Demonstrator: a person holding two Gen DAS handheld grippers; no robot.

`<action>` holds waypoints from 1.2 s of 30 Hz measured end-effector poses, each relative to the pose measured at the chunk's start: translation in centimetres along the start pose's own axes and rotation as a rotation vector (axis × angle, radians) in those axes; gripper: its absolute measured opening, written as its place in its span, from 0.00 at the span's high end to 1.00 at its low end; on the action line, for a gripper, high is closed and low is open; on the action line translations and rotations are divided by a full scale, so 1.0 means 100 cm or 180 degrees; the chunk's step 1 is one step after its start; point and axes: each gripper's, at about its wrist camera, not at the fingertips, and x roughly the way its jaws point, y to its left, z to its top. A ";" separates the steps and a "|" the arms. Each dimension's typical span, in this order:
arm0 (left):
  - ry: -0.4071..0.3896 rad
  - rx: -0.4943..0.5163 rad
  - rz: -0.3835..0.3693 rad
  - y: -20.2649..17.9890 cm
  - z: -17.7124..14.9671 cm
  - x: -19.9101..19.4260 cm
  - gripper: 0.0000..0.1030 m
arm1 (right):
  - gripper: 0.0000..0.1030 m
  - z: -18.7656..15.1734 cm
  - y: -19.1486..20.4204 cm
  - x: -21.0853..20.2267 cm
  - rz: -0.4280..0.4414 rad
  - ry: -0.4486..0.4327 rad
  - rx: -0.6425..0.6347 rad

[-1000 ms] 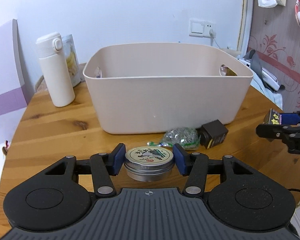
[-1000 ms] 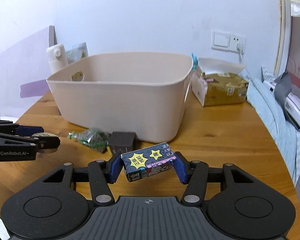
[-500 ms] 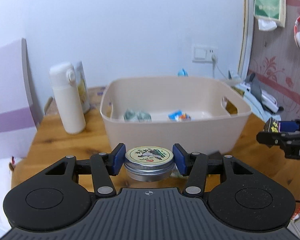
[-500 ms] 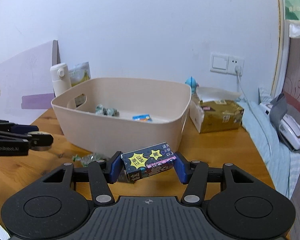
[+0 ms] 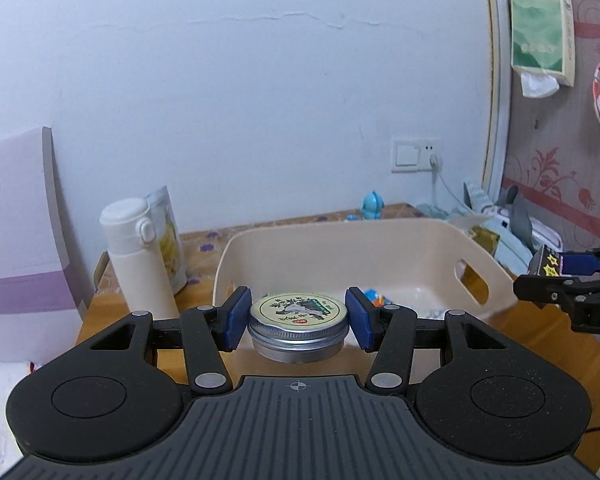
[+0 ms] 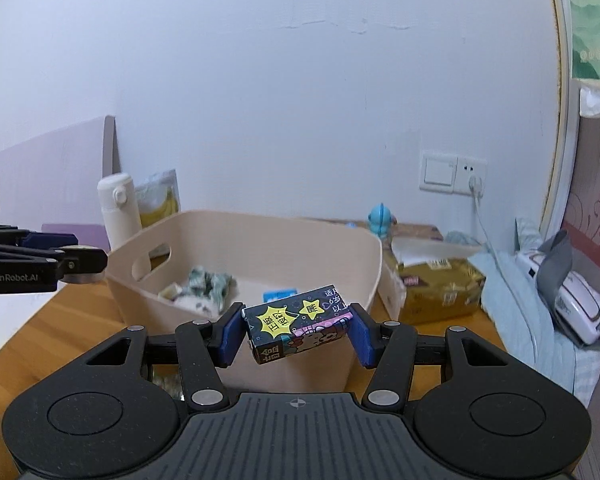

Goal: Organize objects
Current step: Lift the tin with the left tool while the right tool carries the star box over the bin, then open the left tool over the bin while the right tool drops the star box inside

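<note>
Two tools gripping – left tool tin, right tool box, bin contents half-hidden.

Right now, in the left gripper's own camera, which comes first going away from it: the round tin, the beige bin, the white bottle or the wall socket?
1. Round tin, clamped between its fingers.
2. Beige bin, just ahead.
3. White bottle, left, beside the bin; close to call.
4. Wall socket, back right.
</note>
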 end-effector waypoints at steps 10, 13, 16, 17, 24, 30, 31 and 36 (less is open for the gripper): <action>0.0099 -0.0030 -0.0021 -0.001 0.015 0.054 0.48 | 0.50 0.023 0.003 0.027 -0.0004 -0.0071 0.0004; 0.0169 -0.0025 -0.0033 -0.004 0.016 0.071 0.48 | 0.50 0.027 0.005 0.038 -0.0001 -0.0061 -0.0013; 0.0244 -0.0006 -0.0028 -0.007 0.014 0.087 0.48 | 0.50 0.032 0.009 0.051 0.0019 -0.0033 -0.0035; 0.0271 -0.0004 -0.0024 -0.008 0.013 0.092 0.48 | 0.50 0.033 0.011 0.055 0.0029 -0.0023 -0.0045; 0.0482 0.0017 0.0029 -0.006 0.002 0.120 0.48 | 0.50 0.031 0.017 0.084 0.0075 0.0102 -0.0100; 0.0632 0.0074 0.0053 -0.006 -0.006 0.132 0.48 | 0.50 0.024 0.023 0.100 0.0074 0.0226 -0.0184; 0.0654 0.0083 0.0059 -0.006 -0.008 0.133 0.48 | 0.50 0.024 0.023 0.101 0.0075 0.0244 -0.0193; 0.0701 0.0173 0.0062 -0.010 -0.012 0.135 0.48 | 0.49 0.020 0.029 0.109 0.0091 0.0347 -0.0259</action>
